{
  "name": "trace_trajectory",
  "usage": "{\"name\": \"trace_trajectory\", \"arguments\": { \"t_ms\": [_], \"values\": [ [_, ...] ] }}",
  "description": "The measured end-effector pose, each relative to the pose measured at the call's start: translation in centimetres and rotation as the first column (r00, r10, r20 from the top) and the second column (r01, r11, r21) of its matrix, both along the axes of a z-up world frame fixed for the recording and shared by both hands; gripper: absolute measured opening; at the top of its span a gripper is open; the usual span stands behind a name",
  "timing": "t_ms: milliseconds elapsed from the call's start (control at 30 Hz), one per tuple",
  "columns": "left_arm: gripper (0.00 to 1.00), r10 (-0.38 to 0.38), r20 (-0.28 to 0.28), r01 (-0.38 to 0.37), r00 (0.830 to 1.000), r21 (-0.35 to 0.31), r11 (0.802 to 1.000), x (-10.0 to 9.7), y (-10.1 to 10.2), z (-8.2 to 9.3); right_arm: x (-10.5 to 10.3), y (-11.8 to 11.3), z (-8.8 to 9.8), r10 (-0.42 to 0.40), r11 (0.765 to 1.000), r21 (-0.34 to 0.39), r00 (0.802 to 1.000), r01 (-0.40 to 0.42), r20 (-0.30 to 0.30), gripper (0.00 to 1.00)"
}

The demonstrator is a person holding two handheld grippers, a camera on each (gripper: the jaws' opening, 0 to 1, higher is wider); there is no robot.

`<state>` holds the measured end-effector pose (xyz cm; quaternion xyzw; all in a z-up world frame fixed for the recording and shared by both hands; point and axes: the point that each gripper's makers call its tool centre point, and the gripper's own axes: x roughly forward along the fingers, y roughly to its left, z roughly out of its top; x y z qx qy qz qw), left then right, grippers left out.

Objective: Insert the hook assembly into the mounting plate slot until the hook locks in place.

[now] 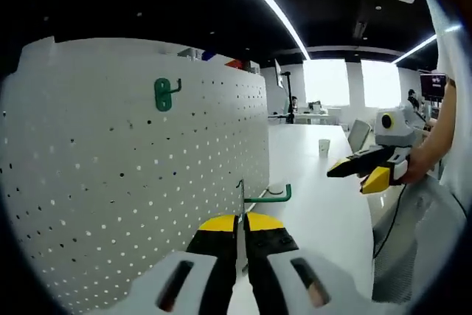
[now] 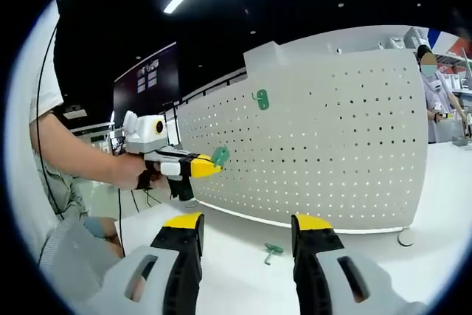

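A white pegboard (image 1: 133, 175) stands upright on the white table. A green hook (image 1: 164, 94) hangs on it near the top. My left gripper (image 1: 242, 220) is shut on the plate of a second green hook (image 1: 267, 197), held edge-on close to the board's end, its arm pointing right. In the right gripper view the same pegboard (image 2: 332, 145) carries the mounted hook (image 2: 260, 99), and the left gripper (image 2: 200, 167) holds its green hook (image 2: 220, 156) near the board's left end. My right gripper (image 2: 248, 225) is open with nothing between its jaws. A third green hook (image 2: 272, 252) lies on the table beyond them.
The right gripper (image 1: 359, 171) comes in from the right, held by a hand. A paper cup (image 1: 324, 147) stands far back on the table (image 1: 317, 204). A person (image 2: 431, 94) stands behind the board's right end. The board's round foot (image 2: 405, 237) rests on the table.
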<state>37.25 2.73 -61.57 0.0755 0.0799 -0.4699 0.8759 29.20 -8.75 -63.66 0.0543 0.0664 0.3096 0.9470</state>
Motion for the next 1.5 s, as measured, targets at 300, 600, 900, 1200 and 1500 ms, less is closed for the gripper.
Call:
{"name": "trace_trajectory", "arguments": {
  "t_ms": [300, 600, 900, 1200, 1500],
  "values": [
    [0.03, -0.019, 0.046, 0.023, 0.999, -0.076, 0.997, -1.7, -0.1, 1.9, -0.3, 0.1, 0.0, 0.008, 1.0, -0.003, 1.0, -0.008, 0.001, 0.46],
    [0.03, -0.005, 0.04, 0.011, 0.999, -0.167, 0.986, -2.9, 0.2, 3.4, -0.6, -0.2, 0.1, 0.001, 1.0, -0.003, 1.0, -0.001, 0.004, 0.46],
    [0.03, 0.021, 0.047, -0.011, 0.999, -0.196, 0.981, -4.4, -0.1, 4.1, -0.6, -0.3, 0.6, -0.003, 1.0, 0.004, 1.0, 0.003, 0.013, 0.45],
    [0.03, 0.063, 0.025, -0.055, 0.998, -0.243, 0.969, -4.8, 0.4, 4.4, -1.0, -0.1, 0.4, 0.005, 1.0, -0.006, 1.0, -0.005, 0.013, 0.45],
    [0.03, 0.076, 0.022, -0.069, 0.997, -0.227, 0.971, -4.8, 0.4, 3.9, -0.9, 0.0, 1.2, 0.005, 1.0, -0.013, 0.999, -0.005, 0.035, 0.46]
  ]
}}
